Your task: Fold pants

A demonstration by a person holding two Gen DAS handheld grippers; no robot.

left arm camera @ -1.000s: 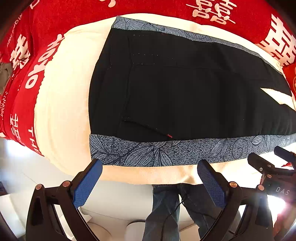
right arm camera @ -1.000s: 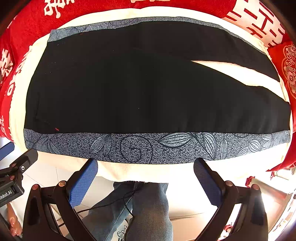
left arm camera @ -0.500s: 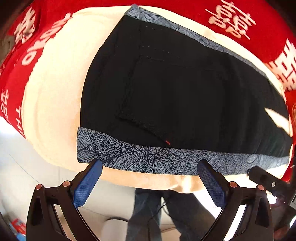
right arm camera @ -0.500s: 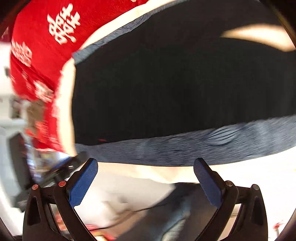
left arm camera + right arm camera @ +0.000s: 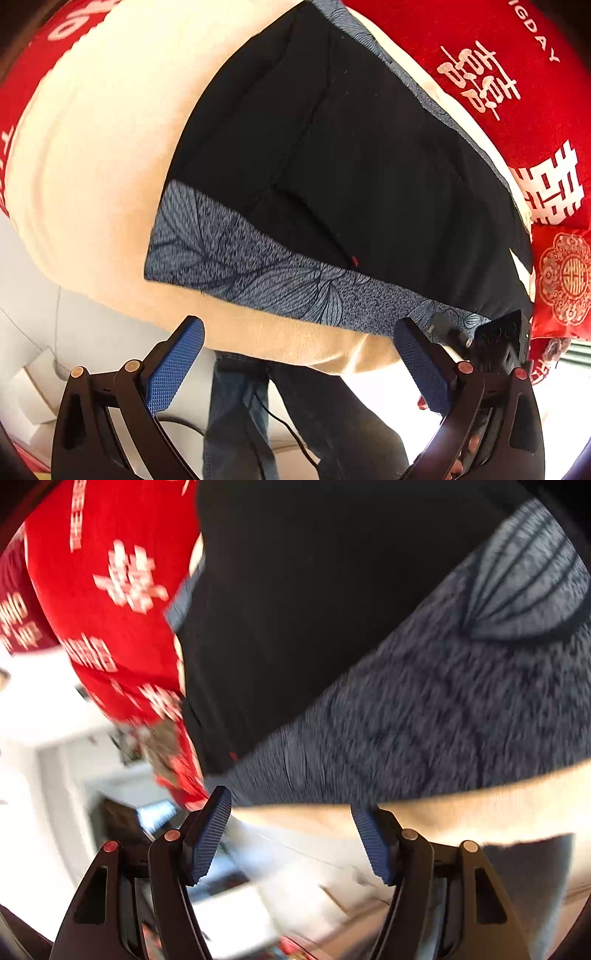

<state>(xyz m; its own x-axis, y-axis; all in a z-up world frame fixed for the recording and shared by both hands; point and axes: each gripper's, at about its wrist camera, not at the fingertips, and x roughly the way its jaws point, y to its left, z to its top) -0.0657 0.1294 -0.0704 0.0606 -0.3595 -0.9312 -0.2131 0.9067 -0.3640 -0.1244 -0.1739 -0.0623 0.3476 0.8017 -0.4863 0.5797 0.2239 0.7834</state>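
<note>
Black pants (image 5: 362, 155) with a grey leaf-print side band (image 5: 266, 269) lie flat on a cream blanket (image 5: 96, 140). My left gripper (image 5: 299, 354) is open and empty, just off the near edge of the blanket, below the band near the waist corner. My right gripper (image 5: 291, 823) is open and empty, close over the band (image 5: 461, 709) at the blanket's near edge; this view is blurred. In the left wrist view the right gripper's body (image 5: 498, 343) shows at the lower right, beside the band.
A red bedcover with white characters (image 5: 498, 85) surrounds the blanket. A red cushion (image 5: 561, 280) lies at the right. The person's jeans-clad legs (image 5: 295, 413) stand below the bed edge. Pale floor and furniture lie to the left.
Both grippers have swung and come closer to the near band of the pants. The right one has moved left along the band. Its jaws have narrowed somewhat but stay open.
</note>
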